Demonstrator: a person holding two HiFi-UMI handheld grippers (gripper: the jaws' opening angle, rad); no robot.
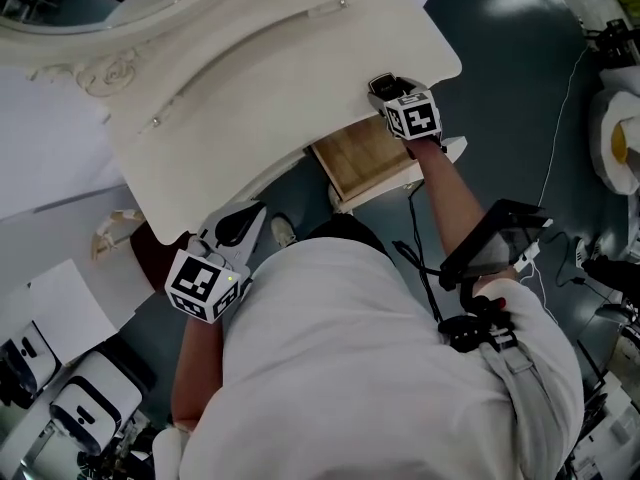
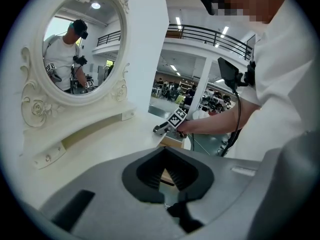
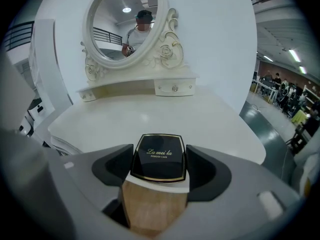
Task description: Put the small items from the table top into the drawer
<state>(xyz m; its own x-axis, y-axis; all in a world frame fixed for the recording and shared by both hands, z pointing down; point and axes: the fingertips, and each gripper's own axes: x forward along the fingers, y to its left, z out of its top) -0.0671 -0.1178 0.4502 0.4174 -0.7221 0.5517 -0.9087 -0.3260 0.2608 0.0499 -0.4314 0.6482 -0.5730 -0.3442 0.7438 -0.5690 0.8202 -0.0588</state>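
- Step in hand: picking up the black powder compact [image 3: 158, 158], as I judge it, for the move into the drawer [image 1: 365, 158].
- The right gripper [image 1: 388, 86] is at the near edge of the dressing table top [image 1: 270, 78], upper right of centre in the head view. Its jaws stand wide, closed on the compact, with a pad against each side.
- The compact is low and central in the right gripper view. A white edge and the drawer's wooden floor lie directly beneath it. Whether it is lifted or resting on that edge I cannot tell.
- The left gripper [image 2: 167, 171] hangs at lower left in the head view, jaws apart, nothing between them.
- Next move, as a judgement: keep the grip firm, draw the compact over the open drawer, lower it, then release.
- No other small item shows on the table top.
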